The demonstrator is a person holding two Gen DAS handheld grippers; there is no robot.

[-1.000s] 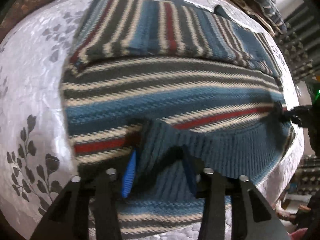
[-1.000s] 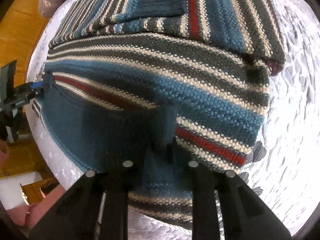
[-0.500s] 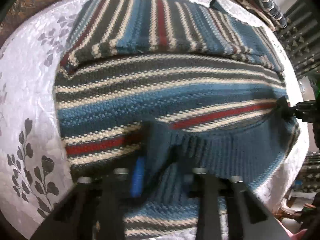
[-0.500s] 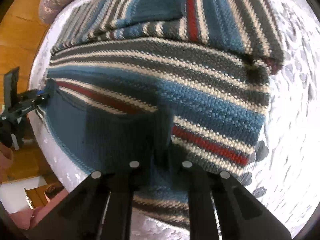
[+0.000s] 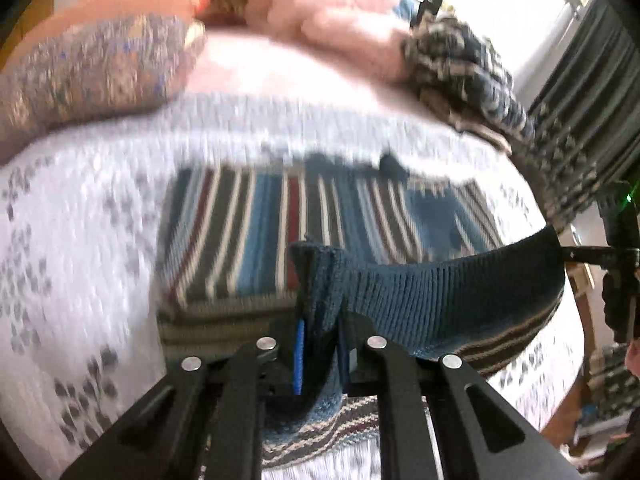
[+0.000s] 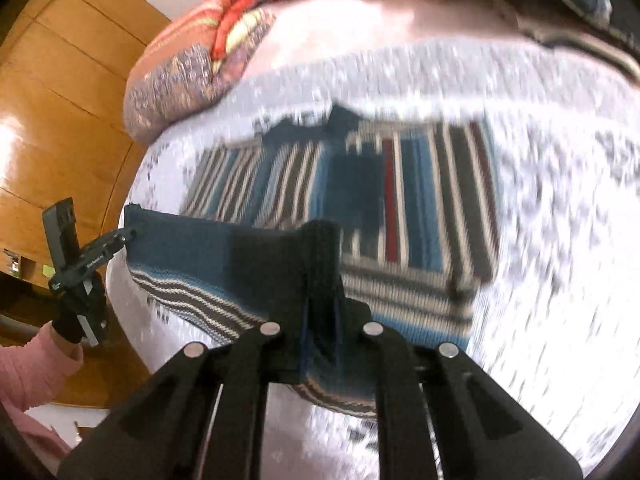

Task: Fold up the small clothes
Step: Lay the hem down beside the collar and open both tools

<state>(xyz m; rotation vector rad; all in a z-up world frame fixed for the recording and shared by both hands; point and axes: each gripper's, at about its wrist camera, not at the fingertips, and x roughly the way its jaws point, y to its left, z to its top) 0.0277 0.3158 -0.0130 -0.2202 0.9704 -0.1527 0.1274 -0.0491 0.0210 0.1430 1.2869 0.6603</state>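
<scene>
Left tool [image 5: 320, 354] and right tool [image 6: 320, 338] are each clamped tight on the blue ribbed hem of the striped knitted sweater [image 5: 280, 232], lifting it off the white patterned bedspread [image 5: 80, 240] to fold toward the blurred, indistinct collar beyond.

Patterned pillow [image 6: 176, 84] beside wooden wardrobe [image 6: 60, 92].

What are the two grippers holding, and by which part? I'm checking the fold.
Both hold the striped sweater by its blue ribbed hem: left gripper and right gripper.
</scene>
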